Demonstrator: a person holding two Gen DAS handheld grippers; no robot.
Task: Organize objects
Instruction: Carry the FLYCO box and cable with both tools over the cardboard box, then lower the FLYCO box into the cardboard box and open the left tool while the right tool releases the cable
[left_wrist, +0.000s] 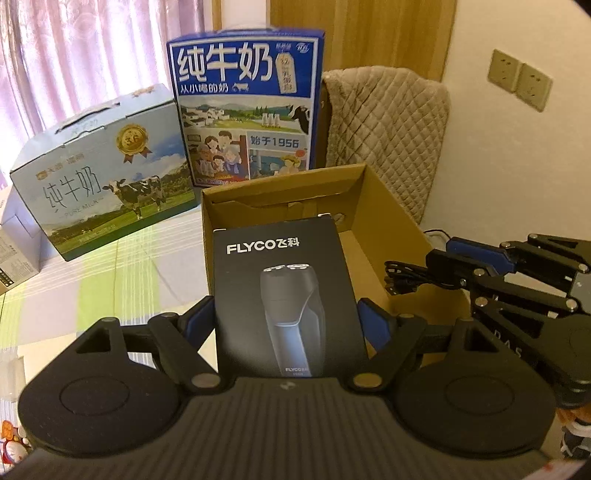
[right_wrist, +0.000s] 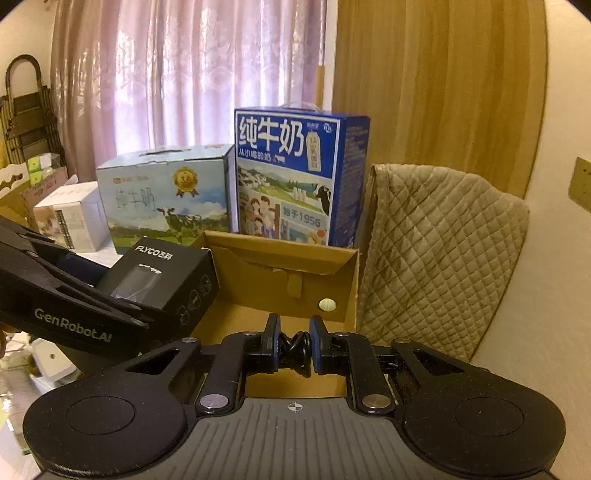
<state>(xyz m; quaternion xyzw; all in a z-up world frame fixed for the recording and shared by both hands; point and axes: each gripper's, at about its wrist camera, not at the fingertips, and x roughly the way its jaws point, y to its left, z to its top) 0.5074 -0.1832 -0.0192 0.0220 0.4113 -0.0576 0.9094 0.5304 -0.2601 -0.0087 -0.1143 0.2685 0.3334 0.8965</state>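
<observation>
My left gripper (left_wrist: 286, 321) is shut on a black FLYCO shaver box (left_wrist: 284, 295), held over the near left part of an open brown cardboard box (left_wrist: 384, 206). The shaver box (right_wrist: 162, 280) also shows at the left of the right wrist view, above the cardboard box (right_wrist: 280, 266). My right gripper (right_wrist: 294, 345) is shut on a coiled black cable (right_wrist: 295, 349) over the cardboard box's near edge. In the left wrist view the right gripper (left_wrist: 436, 254) comes in from the right with the cable (left_wrist: 402, 278) hanging at its tips.
Two milk cartons stand behind the cardboard box: a pale one (left_wrist: 103, 173) lying left and a tall blue one (left_wrist: 247, 110) upright. A quilted beige cover (left_wrist: 388, 133) drapes at the right by the wall. A white box (right_wrist: 74, 218) sits far left on the striped cloth (left_wrist: 110, 273).
</observation>
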